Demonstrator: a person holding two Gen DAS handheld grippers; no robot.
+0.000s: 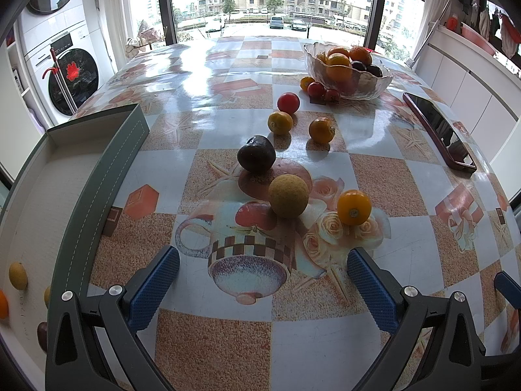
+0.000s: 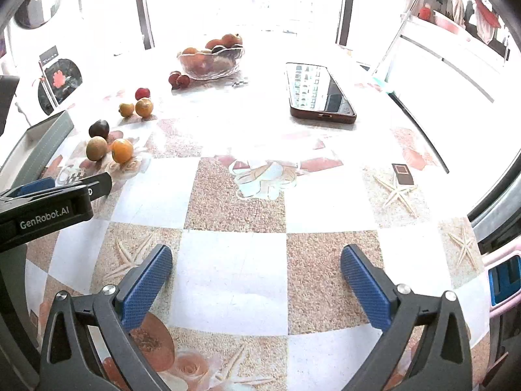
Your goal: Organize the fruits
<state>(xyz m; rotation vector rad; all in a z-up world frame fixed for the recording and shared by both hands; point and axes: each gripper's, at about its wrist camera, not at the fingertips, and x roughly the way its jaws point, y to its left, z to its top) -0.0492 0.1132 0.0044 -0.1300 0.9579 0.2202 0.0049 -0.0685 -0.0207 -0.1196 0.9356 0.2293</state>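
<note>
Nine loose fruits [image 1: 288, 195] lie mid-worktop [image 1: 202, 65]; one glass bowl [image 1: 348, 68] near the far edge. Both grippers' [image 1: 263, 273] [image 2: 256, 272] jaws wide, empty.

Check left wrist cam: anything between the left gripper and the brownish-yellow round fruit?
No object. In the left wrist view only bare patterned tablecloth lies between the open left gripper and the brownish-yellow round fruit; the printed teacup there is just pattern.

Loose on the tablecloth [image 1: 208, 75] lie nine fruits [image 1: 288, 196], with one glass bowl [image 1: 379, 89], one phone [image 1: 438, 130] and one tray [image 1: 107, 163].
</note>
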